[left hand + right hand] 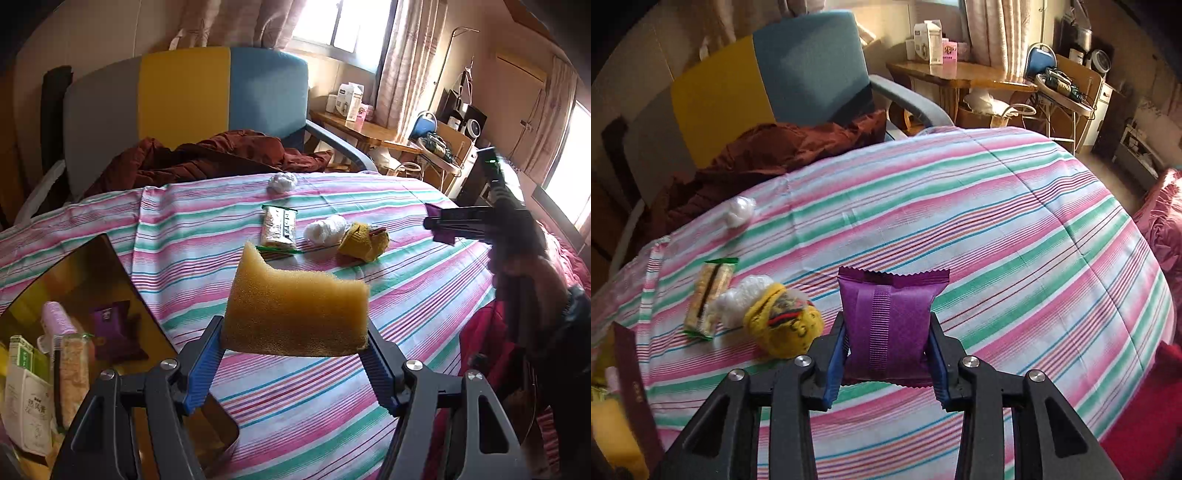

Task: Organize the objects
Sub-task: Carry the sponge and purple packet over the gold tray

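Note:
My left gripper is shut on a yellow sponge and holds it above the striped bedspread. My right gripper is shut on a purple snack packet, held above the bed; it also shows in the left wrist view at the right. On the bed lie a green-edged cracker packet, a white plastic-wrapped bundle, a yellow knitted item and a white ball.
A brown-walled box at the left holds a purple packet, a cracker pack, a medicine box and a pink roller. A dark red jacket lies on a multicoloured chair. A wooden table stands beyond.

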`<state>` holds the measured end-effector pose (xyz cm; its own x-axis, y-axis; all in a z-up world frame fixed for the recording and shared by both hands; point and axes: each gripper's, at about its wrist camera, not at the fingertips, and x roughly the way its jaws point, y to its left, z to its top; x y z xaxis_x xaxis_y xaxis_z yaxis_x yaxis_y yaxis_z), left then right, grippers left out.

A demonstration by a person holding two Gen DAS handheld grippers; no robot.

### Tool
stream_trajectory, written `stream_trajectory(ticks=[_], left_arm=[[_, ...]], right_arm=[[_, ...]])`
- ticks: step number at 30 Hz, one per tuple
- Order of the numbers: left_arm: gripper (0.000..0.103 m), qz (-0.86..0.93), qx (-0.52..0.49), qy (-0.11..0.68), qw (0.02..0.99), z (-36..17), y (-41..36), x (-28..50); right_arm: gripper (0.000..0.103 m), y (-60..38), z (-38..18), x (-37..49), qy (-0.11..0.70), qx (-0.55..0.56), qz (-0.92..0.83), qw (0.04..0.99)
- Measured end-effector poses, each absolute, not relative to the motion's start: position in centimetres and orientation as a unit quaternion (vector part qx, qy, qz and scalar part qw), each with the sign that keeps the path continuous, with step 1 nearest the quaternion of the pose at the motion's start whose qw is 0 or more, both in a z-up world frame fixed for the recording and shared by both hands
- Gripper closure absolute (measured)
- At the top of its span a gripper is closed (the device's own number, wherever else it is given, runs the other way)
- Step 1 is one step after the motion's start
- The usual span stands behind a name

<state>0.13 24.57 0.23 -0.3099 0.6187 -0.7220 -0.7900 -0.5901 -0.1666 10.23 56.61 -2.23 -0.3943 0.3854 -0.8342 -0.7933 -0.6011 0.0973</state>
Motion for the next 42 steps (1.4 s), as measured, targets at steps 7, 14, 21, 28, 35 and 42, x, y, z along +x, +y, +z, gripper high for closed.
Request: stream_trajectory(ticks=[7,14,21,28,35,42], left_arm=[[0.032,0.811,-0.382,0.105,0.431,0.8,22.9,0.6],[0.032,0.818,-0.384,0.090,0.418,0.9,20.7,0.4],[0.032,0.835,-0.391,0.055,0.383,1.1,16.3,-1.0],[0.032,0.860,-0.396,0.014,0.321,1.2,9.3,-2.7],[0.032,0.878,-0.406,-0.020,0.254,0.3,3.6,-4.4],[0.032,0.877,-0.419,-0.030,0.235,-1.1,2.4,-5.6]], right_arm=[[0.064,53.1,0.7,11.4,0.251,-0.373,0.826,0.339],[0.064,47.9,2.6,10.0,0.236,-0.361,0.858,0.277],[0.064,41.9,3.1,6.9,0.212,-0.367,0.884,0.199],[0.064,35.6,1.0,3.8,0.203,-0.402,0.887,0.103],[0.064,30.1,-0.9,0.6,0.176,-0.432,0.884,0.029],[0.064,26.8,-1.3,-2.4,0.142,-0.448,0.883,-0.008]])
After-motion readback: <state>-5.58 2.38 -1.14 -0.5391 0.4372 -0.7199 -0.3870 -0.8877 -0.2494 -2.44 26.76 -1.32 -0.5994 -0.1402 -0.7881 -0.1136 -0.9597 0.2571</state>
